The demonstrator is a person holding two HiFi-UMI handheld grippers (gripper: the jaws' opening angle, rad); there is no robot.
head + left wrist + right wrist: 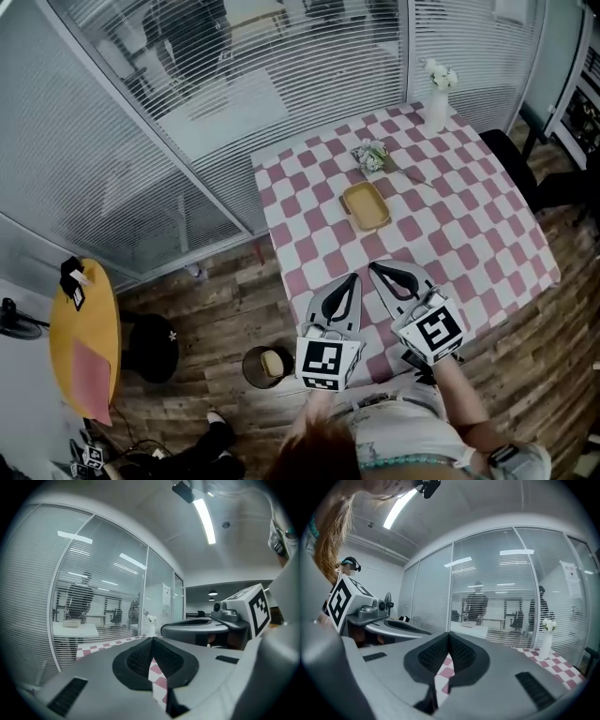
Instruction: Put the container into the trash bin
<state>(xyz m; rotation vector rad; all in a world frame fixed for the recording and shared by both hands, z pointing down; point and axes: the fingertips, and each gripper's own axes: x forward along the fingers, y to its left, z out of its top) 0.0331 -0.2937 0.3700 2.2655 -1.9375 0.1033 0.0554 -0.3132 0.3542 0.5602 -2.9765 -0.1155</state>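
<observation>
Left gripper [353, 277] and right gripper [374, 267] both pinched together, empty; container [366, 206] at twelve o'clock looks light, stiff, shallow, so pinch its rim

Over the checkered table [469, 244] the near half is open; the tan container [366, 206] sits at its middle, a flower bundle [373, 157] just behind that, a vase [436, 98] at its far corner. A glass partition [141, 187] walls the table's far and left sides. Off its near-left corner the floor [216, 319] is open around the trash bin [247, 370].
</observation>
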